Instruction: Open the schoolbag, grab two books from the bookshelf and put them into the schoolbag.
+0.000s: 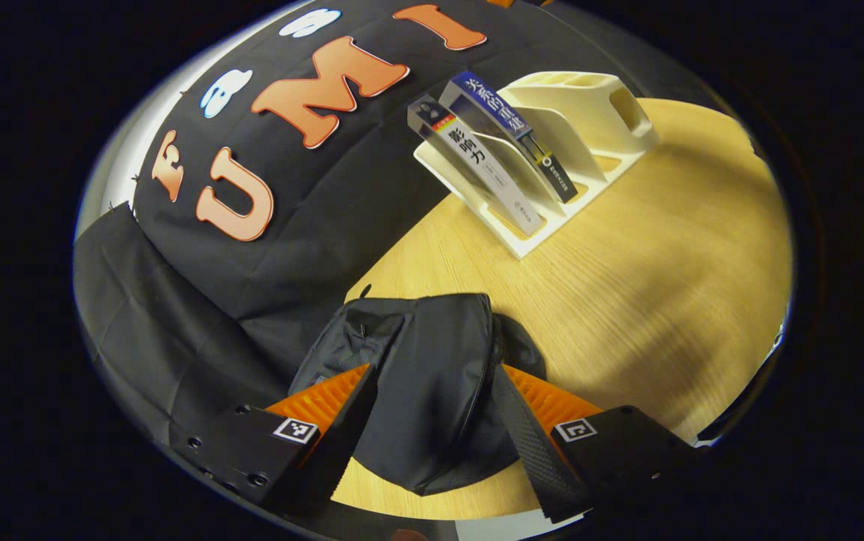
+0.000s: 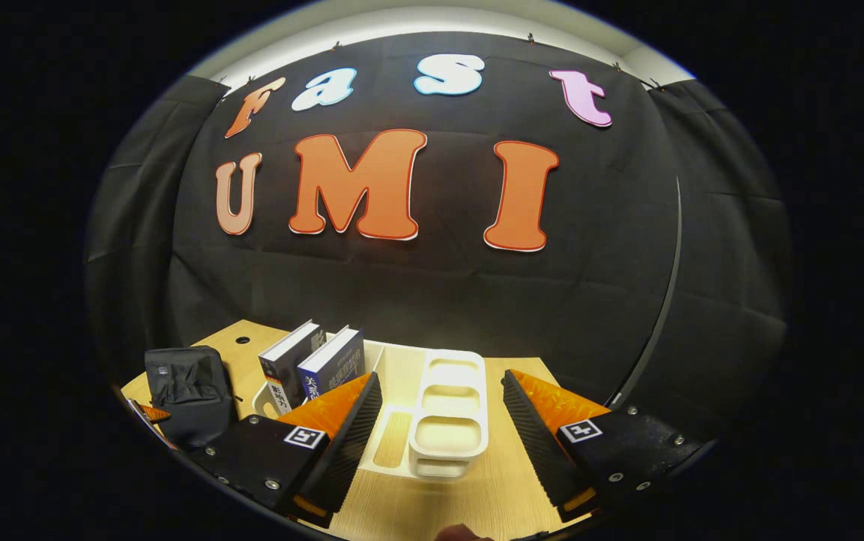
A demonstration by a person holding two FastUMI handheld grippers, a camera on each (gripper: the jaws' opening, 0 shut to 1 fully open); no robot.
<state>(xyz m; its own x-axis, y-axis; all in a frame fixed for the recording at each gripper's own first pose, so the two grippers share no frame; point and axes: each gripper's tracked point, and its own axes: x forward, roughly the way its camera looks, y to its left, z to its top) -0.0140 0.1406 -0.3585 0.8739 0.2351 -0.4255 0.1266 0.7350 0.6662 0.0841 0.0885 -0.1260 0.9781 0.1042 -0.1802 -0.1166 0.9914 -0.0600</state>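
We see the black schoolbag (image 1: 432, 376) zipped on the worktop (image 1: 665, 300) w/ the left claw (image 1: 436, 421) spread wide over it, two books (image 1: 492, 150) leaning in the white bookshelf (image 1: 590, 128) beyond the schoolbag (right claw (image 2: 439, 428) also apart, facing that bookshelf).

- The left gripper (image 1: 432, 409) is held above a wooden table (image 1: 627, 300) with its fingers spread wide; nothing is gripped between them
- A black schoolbag (image 1: 424, 376) is seen lying on the table, framed between the two fingers; its zip runs down its right side
- A white bookshelf (image 1: 552, 158) is set farther back on the table, well apart from the schoolbag
- Two books are leaned in its slots: a grey book (image 1: 477, 161) and a blue book (image 1: 511, 135) just beside it
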